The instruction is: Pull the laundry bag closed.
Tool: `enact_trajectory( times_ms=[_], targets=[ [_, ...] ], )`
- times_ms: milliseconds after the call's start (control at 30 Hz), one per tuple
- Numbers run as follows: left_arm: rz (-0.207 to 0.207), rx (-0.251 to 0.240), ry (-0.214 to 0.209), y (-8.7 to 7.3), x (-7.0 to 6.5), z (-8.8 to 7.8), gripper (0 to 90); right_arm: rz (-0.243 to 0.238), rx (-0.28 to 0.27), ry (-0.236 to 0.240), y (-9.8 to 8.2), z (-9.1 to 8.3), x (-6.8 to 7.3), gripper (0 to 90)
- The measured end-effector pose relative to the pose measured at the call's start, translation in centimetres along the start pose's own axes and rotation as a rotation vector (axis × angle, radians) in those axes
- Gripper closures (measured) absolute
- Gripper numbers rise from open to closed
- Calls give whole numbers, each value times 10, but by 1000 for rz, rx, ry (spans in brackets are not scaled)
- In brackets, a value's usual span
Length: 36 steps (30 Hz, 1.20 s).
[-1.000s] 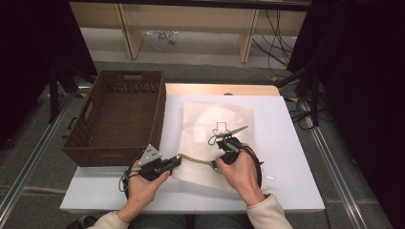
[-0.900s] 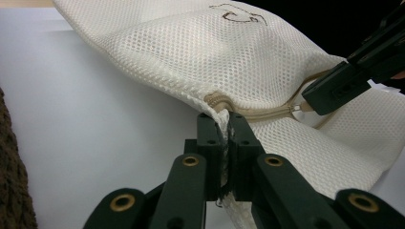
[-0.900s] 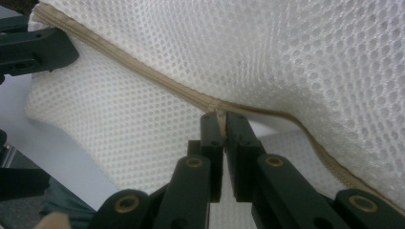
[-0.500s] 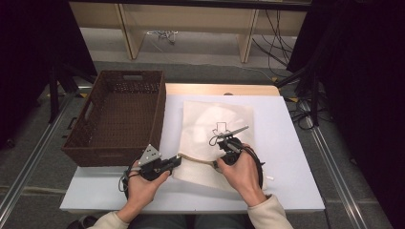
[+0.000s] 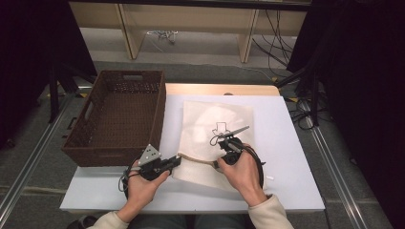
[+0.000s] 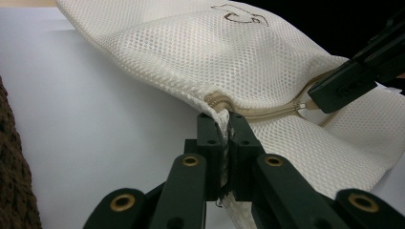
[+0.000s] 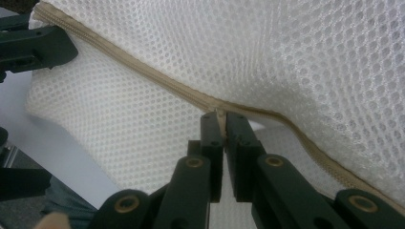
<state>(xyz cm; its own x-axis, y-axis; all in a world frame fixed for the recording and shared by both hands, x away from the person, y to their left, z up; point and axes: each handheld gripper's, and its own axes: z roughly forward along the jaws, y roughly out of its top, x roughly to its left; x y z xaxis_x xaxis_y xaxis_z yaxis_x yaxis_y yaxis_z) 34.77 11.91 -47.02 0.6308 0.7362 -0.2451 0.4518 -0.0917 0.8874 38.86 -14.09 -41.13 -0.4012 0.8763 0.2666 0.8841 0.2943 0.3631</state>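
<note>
Two grippers are clamped on one white mesh laundry bag (image 5: pixel 217 136), and the split of work between them looks deliberate. The left gripper (image 6: pixel 225 129) has its jaws pressed together on a pinch of mesh at the end of the bag's beige zipper (image 6: pixel 267 112), where the seam curls over the corner — an anchor, I judge, that keeps the cloth taut so the zipper line cannot bunch. The right gripper (image 7: pixel 220 119) is likewise squeezed shut, pinching what appears to be the small zipper pull partway along the zipper (image 7: pixel 157 78); the pull itself is mostly hidden between the jaw tips, so I cannot be sure how much of it is caught. In the left gripper view the right gripper (image 6: pixel 351 78) comes in from the far side of the zipper, its tip on the seam line — the two stand apart along the zipper, with a stretch of it lifted between them. That suits drawing the slider along while the other end is held. The bag lies flat on the white table (image 5: pixel 296 157) beyond the zipper, a dark printed mark (image 5: pixel 220 129) on its top face. Left of the bag, near but apart, stands a brown wicker basket (image 5: pixel 86 148).
</note>
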Motion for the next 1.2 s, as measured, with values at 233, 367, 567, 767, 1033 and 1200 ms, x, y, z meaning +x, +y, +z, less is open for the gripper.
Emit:
enact_trajectory(
  times_ms=[233,367,567,767,1033,1200],
  targets=[
    [0,-2,-4,0,1,0,854,-11,-4,-2,0,1,0,874],
    [3,-2,1,0,1,0,854,21,8,-11,-1,-1,0,874],
    [0,-3,-2,0,1,0,854,4,2,-5,-1,-1,-1,874],
    [-2,2,0,0,1,0,854,12,5,-9,-1,-1,-2,874],
    [-2,2,3,0,2,0,854,-4,9,-17,-2,-1,-4,874],
    [-2,2,3,0,2,0,854,-6,8,-16,-2,-2,-4,874]
  ],
)
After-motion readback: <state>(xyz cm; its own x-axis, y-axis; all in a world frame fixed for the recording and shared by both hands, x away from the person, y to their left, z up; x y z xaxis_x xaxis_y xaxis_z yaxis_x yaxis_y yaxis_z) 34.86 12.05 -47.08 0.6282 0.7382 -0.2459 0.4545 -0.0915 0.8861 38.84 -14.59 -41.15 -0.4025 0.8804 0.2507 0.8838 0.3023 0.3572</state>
